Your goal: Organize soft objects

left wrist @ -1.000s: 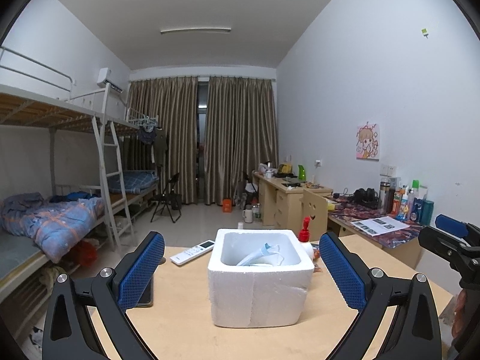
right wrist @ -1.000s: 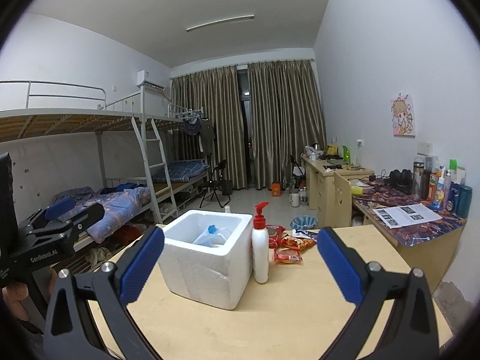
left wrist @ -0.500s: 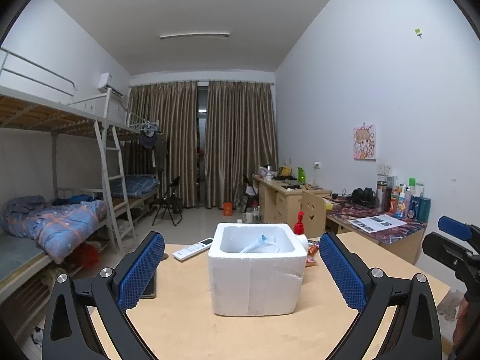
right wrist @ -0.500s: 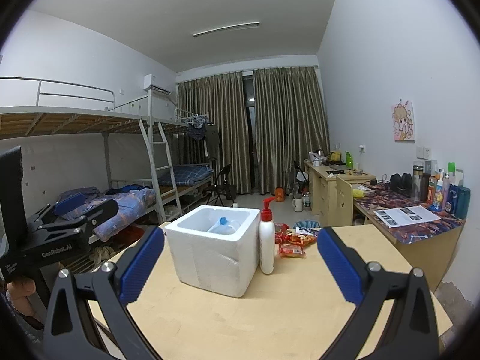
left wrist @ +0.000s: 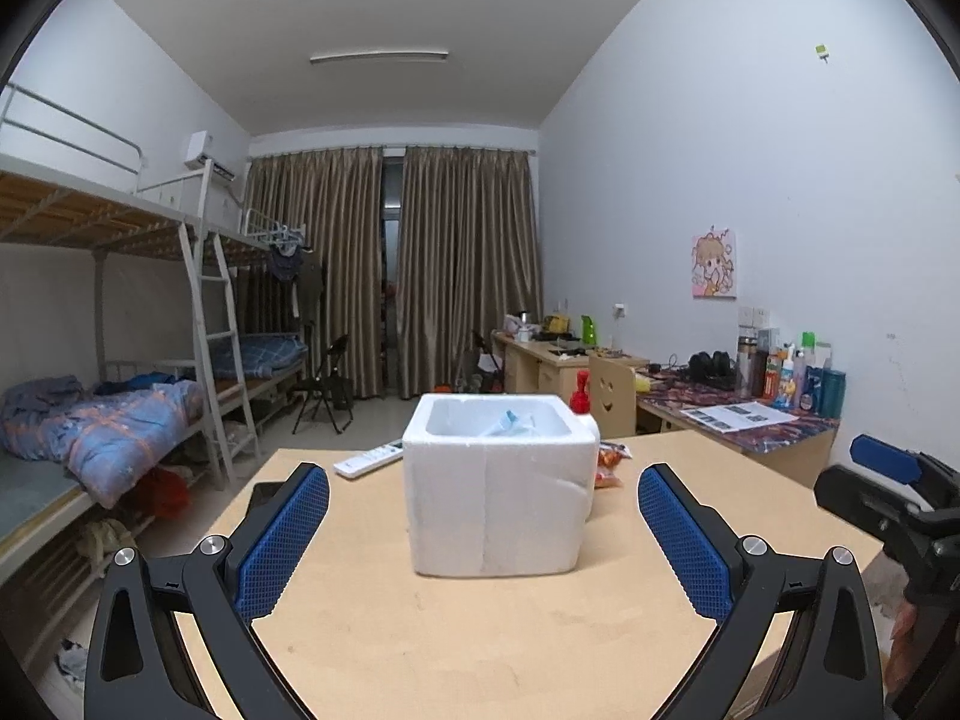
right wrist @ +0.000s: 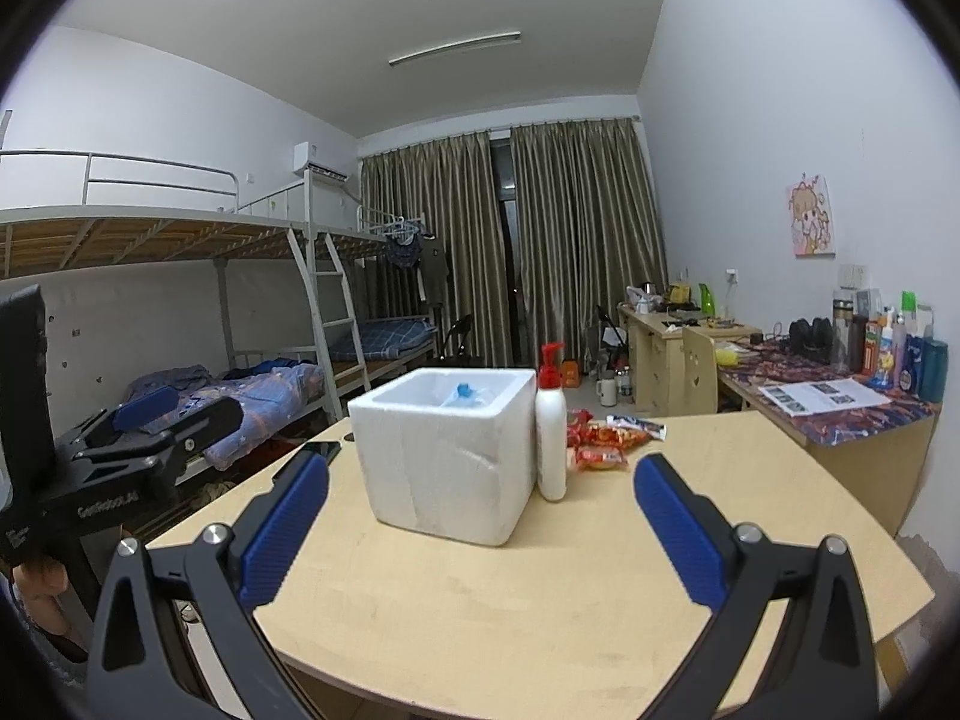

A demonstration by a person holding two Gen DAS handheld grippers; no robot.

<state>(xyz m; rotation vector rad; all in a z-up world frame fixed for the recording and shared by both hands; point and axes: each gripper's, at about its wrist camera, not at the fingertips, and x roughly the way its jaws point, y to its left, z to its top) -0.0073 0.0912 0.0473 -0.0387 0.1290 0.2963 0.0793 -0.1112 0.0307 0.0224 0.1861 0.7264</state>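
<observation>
The left gripper (left wrist: 483, 531) is spread wide and holds nothing, its blue pads hanging over the wooden table (left wrist: 480, 648). The right gripper (right wrist: 480, 525) is likewise wide apart and empty. Straight ahead of the left gripper, between its fingers, stands the white foam box (left wrist: 495, 486); a soft clear bag with a blue cap (right wrist: 465, 393) lies inside it. Only the left view shows the white remote control (left wrist: 369, 459) ahead-left. The right view reveals the whole pump bottle (right wrist: 551, 435) touching the box's right side, with red snack packets (right wrist: 603, 441) just beyond.
</observation>
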